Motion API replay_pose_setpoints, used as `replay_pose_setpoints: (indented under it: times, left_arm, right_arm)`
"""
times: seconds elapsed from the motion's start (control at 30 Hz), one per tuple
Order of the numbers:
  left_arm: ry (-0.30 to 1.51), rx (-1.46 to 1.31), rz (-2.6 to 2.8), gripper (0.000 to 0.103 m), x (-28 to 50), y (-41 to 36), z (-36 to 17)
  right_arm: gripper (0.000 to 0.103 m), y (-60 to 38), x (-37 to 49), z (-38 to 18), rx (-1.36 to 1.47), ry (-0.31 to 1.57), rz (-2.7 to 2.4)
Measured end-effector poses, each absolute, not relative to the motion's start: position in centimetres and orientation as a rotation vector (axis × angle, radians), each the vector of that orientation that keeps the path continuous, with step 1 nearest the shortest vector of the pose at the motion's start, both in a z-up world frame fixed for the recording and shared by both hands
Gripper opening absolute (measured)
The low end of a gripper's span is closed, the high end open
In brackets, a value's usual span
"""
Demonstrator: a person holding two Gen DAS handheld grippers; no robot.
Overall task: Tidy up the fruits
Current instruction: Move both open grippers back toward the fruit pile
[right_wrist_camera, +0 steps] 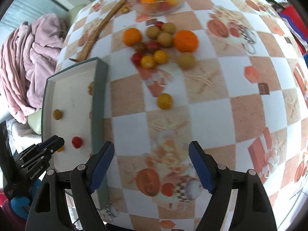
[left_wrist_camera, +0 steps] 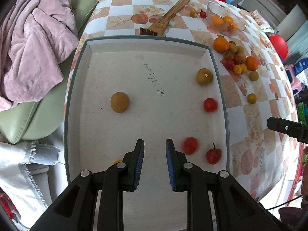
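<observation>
The tray (left_wrist_camera: pixel 80 88) looks like matt white card with a grey rim; the tablecloth (right_wrist_camera: pixel 211 100) under it is smooth and faintly glossy — printed checks. Beyond the tray's far edge lies a rough wooden scratcher (left_wrist_camera: pixel 169 17) and a clear glass bowl (left_wrist_camera: pixel 211 9) — the fruits (left_wrist_camera: pixel 236 57) shiny-skinned.

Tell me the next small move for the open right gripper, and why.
Probably carry the right gripper forward to the lone yellow fruit and close on it. Its jaws stand open and empty over bare tablecloth, and that fruit lies apart from the pile, nearest ahead and easiest to grasp for the tray.
</observation>
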State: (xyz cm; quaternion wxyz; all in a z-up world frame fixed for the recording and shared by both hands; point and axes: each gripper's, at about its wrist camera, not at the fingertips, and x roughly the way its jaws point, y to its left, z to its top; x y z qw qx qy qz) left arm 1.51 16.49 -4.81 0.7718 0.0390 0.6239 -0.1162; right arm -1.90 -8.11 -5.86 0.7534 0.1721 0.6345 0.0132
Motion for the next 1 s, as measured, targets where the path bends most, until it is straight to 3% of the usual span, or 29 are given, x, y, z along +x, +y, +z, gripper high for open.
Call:
replay_pose_setpoints:
  times: [0.37, 0.6, 0.87, 1.0]
  left_arm:
    - [1.292, 0.117, -0.369, 0.024, 1.8, 6.5, -2.0]
    - [1.308, 0.158, -0.407, 0.024, 1.7, -0.2, -4.1]
    - [1.342, 0.159, -0.358, 0.024, 2.9, -2.8, -7.5]
    - [1.323, 0.181, -0.336, 0.024, 3.6, -3.7, -8.0]
  right_arm:
    - [0.082, -13.2, -0.1, -6.1, 0.340, 1.390, 0.018]
    - [0.082, -15.8, 3.2, -6.5, 0.334, 1.378, 0.035]
    - [0.082, -14.9, 7.2, -8.5, 0.301, 1.394, 0.125]
    - [0.074, -14.1, 8.3, -9.0, 0.259, 1.389, 0.150]
